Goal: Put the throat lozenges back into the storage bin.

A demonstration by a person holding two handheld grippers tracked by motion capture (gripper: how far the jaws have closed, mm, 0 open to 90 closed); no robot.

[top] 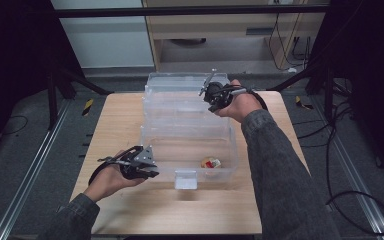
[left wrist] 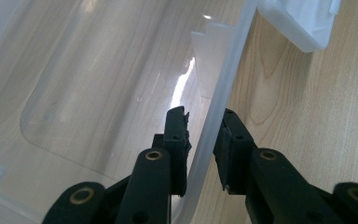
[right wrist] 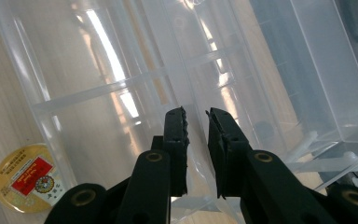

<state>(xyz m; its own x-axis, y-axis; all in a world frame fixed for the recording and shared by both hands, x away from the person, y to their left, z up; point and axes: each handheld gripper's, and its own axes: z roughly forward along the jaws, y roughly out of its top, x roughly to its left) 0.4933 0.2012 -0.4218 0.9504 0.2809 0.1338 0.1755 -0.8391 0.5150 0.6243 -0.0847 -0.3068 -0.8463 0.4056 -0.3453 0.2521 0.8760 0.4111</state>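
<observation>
Where the clear box (top: 187, 145) sits, both tongs astride its walls.

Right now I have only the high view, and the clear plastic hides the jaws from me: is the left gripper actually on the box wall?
Observer: The left gripper straddles the box wall, one jaw inside and one outside, with a gap showing on the outer side.
Operator: And the right gripper?
Observer: The right gripper is open too; a clear plastic ridge runs up between its jaws.
Operator: What is that small thing in the box?
Observer: The round item has a gold rim and a red label; its print is too small to read.
</observation>
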